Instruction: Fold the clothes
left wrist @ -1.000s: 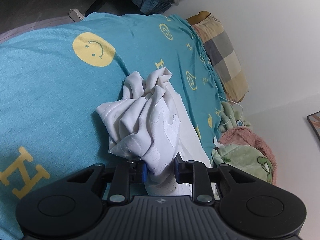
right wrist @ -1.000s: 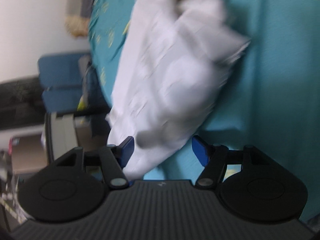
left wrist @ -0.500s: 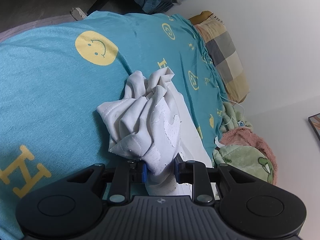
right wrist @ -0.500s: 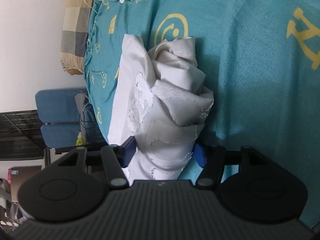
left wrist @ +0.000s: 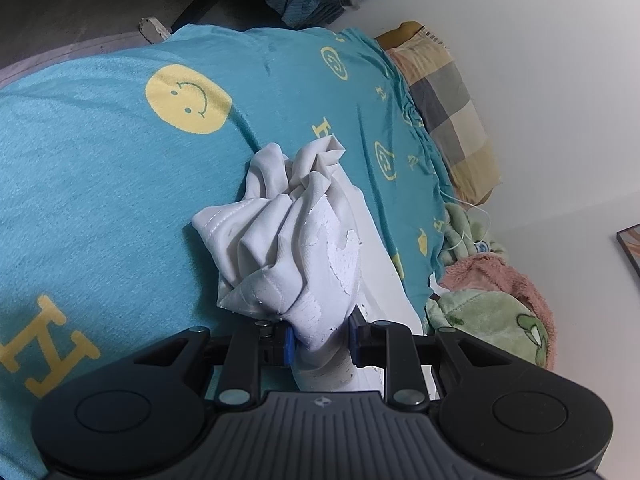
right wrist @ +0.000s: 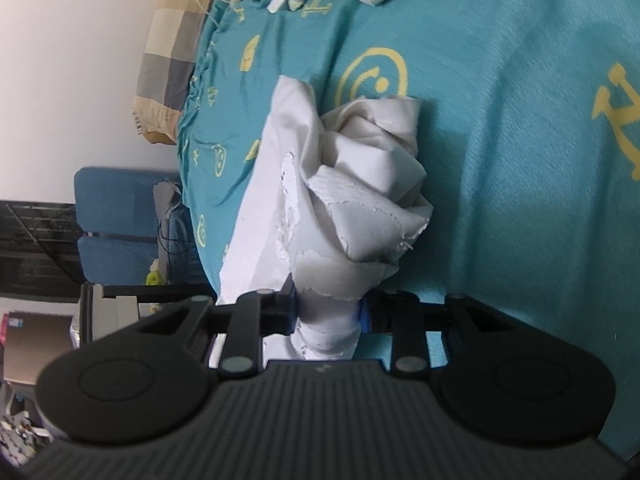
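A crumpled white garment [left wrist: 296, 240] with a cracked white print lies bunched on the teal bedspread [left wrist: 100, 184]. My left gripper [left wrist: 320, 344] is shut on a thick bunch of its cloth. In the right wrist view the same white garment [right wrist: 352, 200] rises in a heap from my right gripper [right wrist: 328, 308], which is shut on another bunch of it. A flatter part of the garment trails toward the bed's edge in both views.
The bedspread carries yellow smiley faces [left wrist: 186, 98] and letters. A checked pillow [left wrist: 448, 96] lies by the white wall. Green and pink plush toys [left wrist: 492, 304] sit near the bed's edge. A blue chair [right wrist: 120, 224] and clutter stand beside the bed.
My right gripper has closed from open onto the garment, after sweeping in over the bed. The left gripper keeps its hold and has barely shifted.
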Demonstrator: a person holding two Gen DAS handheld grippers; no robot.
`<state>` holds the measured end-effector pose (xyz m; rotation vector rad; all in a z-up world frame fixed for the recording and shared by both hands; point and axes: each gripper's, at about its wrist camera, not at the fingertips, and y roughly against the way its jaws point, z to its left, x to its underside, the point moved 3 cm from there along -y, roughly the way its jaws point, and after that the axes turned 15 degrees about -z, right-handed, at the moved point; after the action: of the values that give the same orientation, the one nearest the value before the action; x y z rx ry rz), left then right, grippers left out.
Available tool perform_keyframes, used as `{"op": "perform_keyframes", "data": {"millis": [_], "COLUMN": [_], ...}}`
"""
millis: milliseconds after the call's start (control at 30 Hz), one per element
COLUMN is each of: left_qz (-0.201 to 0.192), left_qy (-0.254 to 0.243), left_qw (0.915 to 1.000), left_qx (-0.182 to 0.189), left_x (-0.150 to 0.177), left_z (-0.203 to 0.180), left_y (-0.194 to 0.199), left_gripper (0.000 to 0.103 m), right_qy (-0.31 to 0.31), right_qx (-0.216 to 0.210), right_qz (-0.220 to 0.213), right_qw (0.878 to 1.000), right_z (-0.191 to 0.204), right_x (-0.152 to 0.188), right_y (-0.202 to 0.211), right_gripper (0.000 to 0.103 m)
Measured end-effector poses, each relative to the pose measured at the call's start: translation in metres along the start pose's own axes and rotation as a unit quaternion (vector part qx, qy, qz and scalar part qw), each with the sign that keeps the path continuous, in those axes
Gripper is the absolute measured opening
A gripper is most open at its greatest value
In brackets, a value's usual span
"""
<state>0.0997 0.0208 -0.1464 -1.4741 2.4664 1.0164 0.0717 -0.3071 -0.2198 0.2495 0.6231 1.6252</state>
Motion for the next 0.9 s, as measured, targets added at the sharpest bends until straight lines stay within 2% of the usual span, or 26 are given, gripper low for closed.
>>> {"op": "perform_keyframes", "data": {"millis": [200, 400, 533, 733, 900], "left_qz": [0.002, -0.004, -0.003, 0.017, 0.051], "left_qy": [-0.014, -0.050, -0.074, -0.103, -0.105], "left_qw": [0.9998, 0.9978, 0.9943, 0.9828, 0.9660], "left_qx": [0.012, 0.044, 0.076, 0.153, 0.231], "left_x": [-0.006, -0.023, -0.023, 0.007, 0.055], "left_z": [-0.016, -0.086, -0.167, -0.318, -0.436], "left_y": [0.009, 0.016, 0.007, -0.024, -0.058], "left_gripper": [0.023, 0.020, 0.019, 0.019, 0.019], "right_qy": [0.027, 0.054, 0.070, 0.085, 0.113], "right_qx": [-0.037, -0.074, -0.098, -0.134, -0.154], "right_qz": [-0.024, -0.048, -0.068, -0.136, -0.208], "right_qw": [0.999, 0.995, 0.990, 0.978, 0.959], "right_z": [0.039, 0.078, 0.105, 0.158, 0.192], "right_x": [-0.031, -0.062, -0.088, -0.198, -0.297], "right_y": [0.018, 0.035, 0.049, 0.091, 0.134], "right_gripper": [0.026, 0.025, 0.025, 0.025, 0.025]}}
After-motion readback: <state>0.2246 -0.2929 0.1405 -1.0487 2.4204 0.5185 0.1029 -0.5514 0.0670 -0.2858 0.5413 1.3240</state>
